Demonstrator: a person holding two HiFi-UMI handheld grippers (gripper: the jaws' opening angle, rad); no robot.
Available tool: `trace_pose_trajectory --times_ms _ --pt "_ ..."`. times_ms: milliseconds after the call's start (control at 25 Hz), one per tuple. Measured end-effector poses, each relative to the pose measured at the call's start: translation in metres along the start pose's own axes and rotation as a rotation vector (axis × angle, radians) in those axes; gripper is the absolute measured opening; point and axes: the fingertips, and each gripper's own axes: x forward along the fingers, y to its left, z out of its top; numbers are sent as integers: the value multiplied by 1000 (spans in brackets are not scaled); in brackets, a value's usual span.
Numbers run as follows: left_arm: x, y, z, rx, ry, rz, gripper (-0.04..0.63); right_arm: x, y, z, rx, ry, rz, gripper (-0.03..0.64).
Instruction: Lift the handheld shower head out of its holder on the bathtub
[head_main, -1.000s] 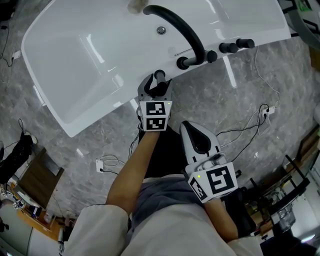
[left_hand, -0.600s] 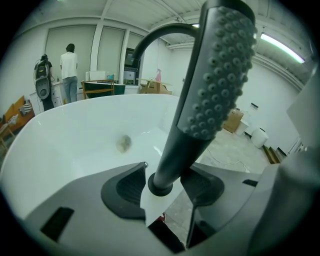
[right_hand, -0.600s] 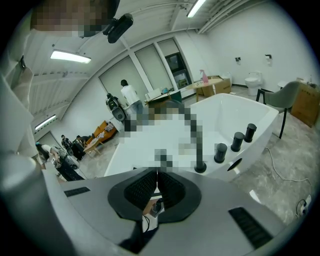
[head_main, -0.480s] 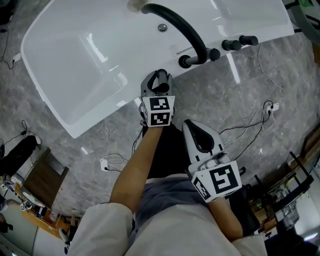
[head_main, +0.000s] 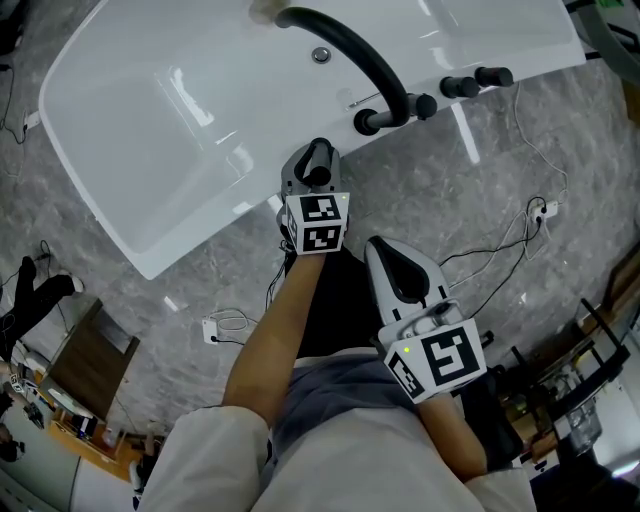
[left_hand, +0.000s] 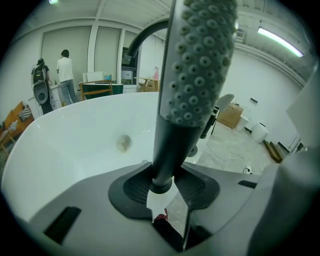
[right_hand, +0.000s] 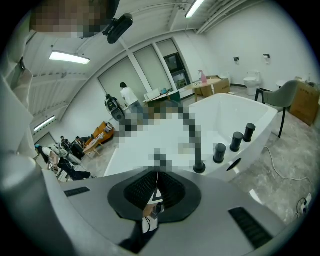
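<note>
**Head view.** The left claw (head_main: 313, 172) is at the near rim of the bathtub (head_main: 150, 120). The dark shower head (head_main: 319, 158) stands between its jaws. The right claw (head_main: 402, 272) is behind and to the right of the left claw, well apart from the rim. The curved spout (head_main: 350, 50) lies beyond the left claw.

**Left gripper view.** The jaws have just been closing. The pads now bear on both sides of the shower head's lower handle, so the claw is gripping it. The nozzle face rises upright directly ahead of the claw, above the pads. The holder is hidden below the jaws.

**Right gripper view.** The jaws are together with nothing between them. The three knobs (right_hand: 234, 141) stand ahead and to the right of this claw.

**Step in hand.** By these views the grasp is being secured, and the lift has probably not begun.

**Next move.** Confirm a firm grip. Then draw the handle straight up along its own axis until it clears the holder. Avoid any sideways pull, which could bind it.
</note>
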Motion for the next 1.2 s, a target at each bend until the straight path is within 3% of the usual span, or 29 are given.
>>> trace_pose_trajectory --times_ms 480,680,1200 --pt "-4 3 0 -9 0 0 140 1 2 5 -9 -21 -3 19" --pt "-5 -3 1 43 6 -15 140 1 1 8 -8 -30 -5 18" --pt "-19 -6 12 61 -12 -17 138 -3 6 19 -9 -63 6 20"
